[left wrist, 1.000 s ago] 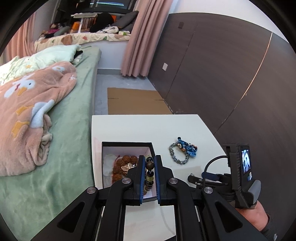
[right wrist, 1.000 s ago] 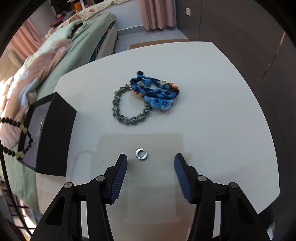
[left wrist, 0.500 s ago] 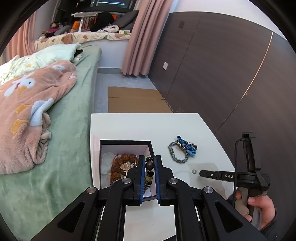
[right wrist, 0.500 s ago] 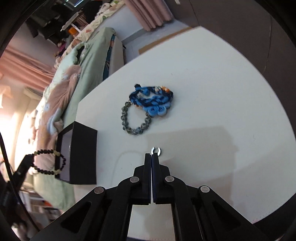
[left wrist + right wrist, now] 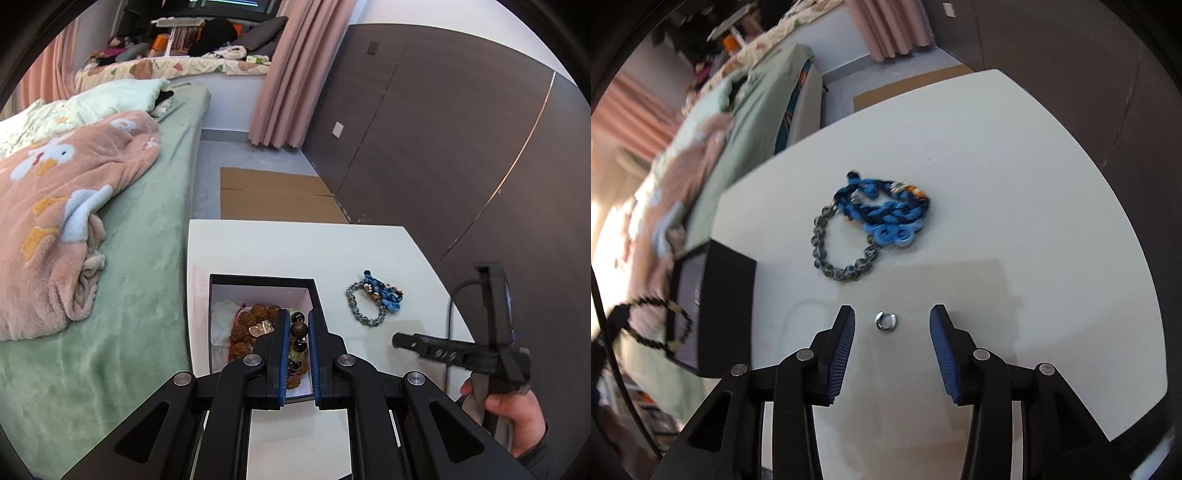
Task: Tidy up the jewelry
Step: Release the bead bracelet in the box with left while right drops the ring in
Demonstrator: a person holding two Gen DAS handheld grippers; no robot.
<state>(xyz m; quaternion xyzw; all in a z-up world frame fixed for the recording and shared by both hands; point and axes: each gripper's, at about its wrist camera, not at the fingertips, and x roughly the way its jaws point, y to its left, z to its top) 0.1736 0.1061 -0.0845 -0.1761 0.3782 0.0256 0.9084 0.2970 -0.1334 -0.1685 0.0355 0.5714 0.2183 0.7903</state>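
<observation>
White surface (image 5: 1015, 184) beside a bed (image 5: 147, 221), midway through sorting. Black jewelry box (image 5: 262, 282) stands at the near left edge; it already holds brown bead jewelry, so part of the task appears done. Left gripper (image 5: 296, 334), fingers clenched on a dark beaded bracelet (image 5: 298, 338), hangs over the box; the bracelet is not yet released. Left to store: a grey chain bracelet (image 5: 842, 254) touching a blue braided bracelet (image 5: 886, 218) at mid-surface, and a small silver ring (image 5: 885, 320) nearer. Right gripper (image 5: 892, 328), fingers spread wide and grasping nothing, brackets the ring, which lies on the surface.
</observation>
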